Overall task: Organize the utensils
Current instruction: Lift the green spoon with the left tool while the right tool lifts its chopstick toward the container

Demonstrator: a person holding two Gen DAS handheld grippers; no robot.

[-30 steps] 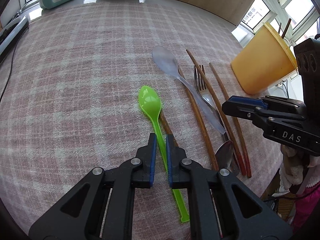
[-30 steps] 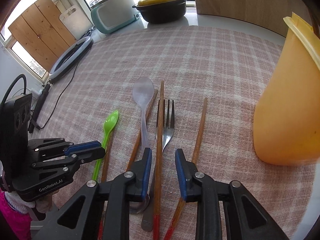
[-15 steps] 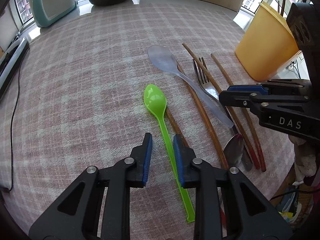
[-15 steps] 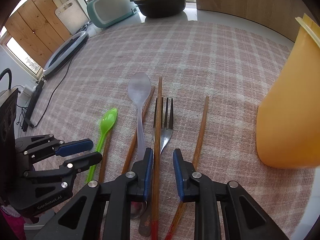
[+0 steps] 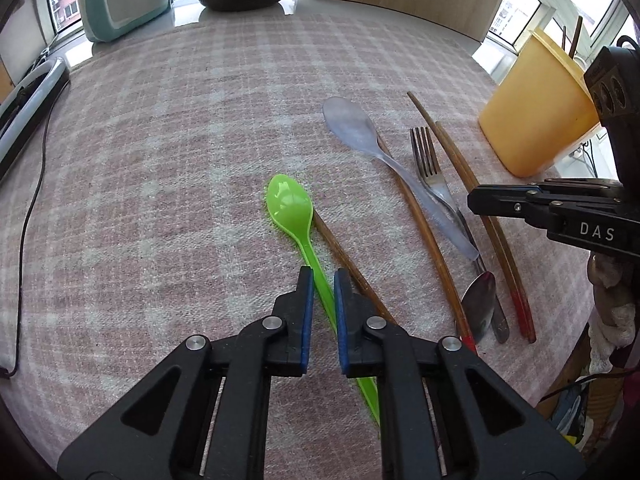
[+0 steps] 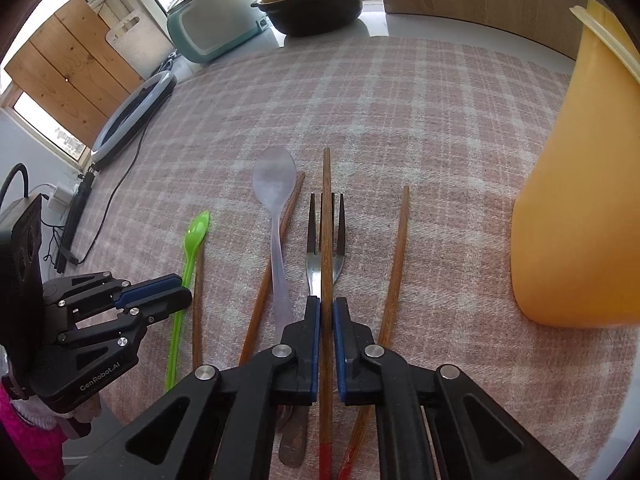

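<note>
Utensils lie in a row on the checked cloth. My left gripper [image 5: 320,278] straddles the handle of the green plastic spoon [image 5: 291,204], its jaws slightly apart and not pressing it. My right gripper [image 6: 327,306] is shut on a wooden chopstick [image 6: 326,208] that crosses over the metal fork [image 6: 325,256]. A clear plastic spoon [image 6: 274,178] and other chopsticks [image 6: 396,252] lie alongside. The yellow holder cup [image 6: 584,184] stands at the right, with sticks in it in the left wrist view [image 5: 536,108].
A black pot with yellow lid [image 6: 316,2] and a teal appliance [image 6: 212,28] stand at the back. A ring light and cable [image 6: 128,116] lie at the left. The table edge is close in front of both grippers.
My right gripper's jaws have closed onto the chopstick. My left gripper opened around the green spoon's handle and has narrowed again; its view pulled back and up.
</note>
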